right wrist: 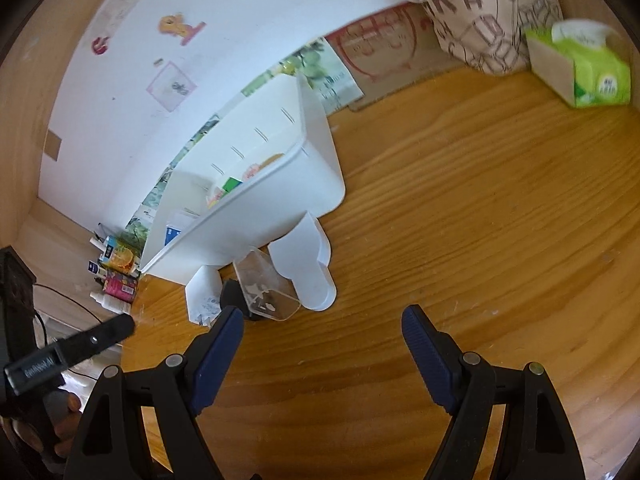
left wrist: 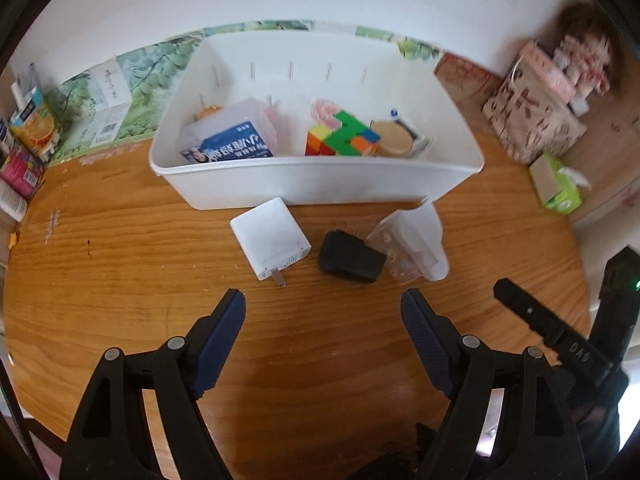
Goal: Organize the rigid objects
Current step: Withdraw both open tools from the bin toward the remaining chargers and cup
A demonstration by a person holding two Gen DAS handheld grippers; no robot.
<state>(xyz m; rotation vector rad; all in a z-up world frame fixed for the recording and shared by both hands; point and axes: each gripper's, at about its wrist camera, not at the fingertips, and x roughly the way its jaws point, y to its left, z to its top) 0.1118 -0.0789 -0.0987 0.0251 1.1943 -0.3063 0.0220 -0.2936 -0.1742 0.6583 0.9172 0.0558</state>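
On the wooden table (left wrist: 120, 264) stands a white bin (left wrist: 320, 184) holding a blue-labelled clear box (left wrist: 236, 142), a colourful puzzle cube (left wrist: 342, 138) and a round tan item (left wrist: 394, 140). In front of the bin lie a white charger (left wrist: 270, 240), a black plug adapter (left wrist: 352, 256) and a clear-and-white holder (left wrist: 412, 244). My left gripper (left wrist: 323, 308) hovers open just short of the chargers, nothing between its fingers. My right gripper (right wrist: 322, 324) is open over bare table, the clear holder (right wrist: 272, 288), black adapter (right wrist: 234, 296) and white charger (right wrist: 204, 296) just beyond its left finger (right wrist: 224, 332), beside the bin (right wrist: 256, 216).
Juice cartons and small boxes (left wrist: 30, 132) crowd the left wall. A patterned tote bag (left wrist: 528, 120) and a green tissue box (left wrist: 560, 188) stand at the right; the tissue box (right wrist: 580, 68) and bag (right wrist: 480, 12) lie far from my right gripper. The other gripper's finger (left wrist: 536, 320) shows at right.
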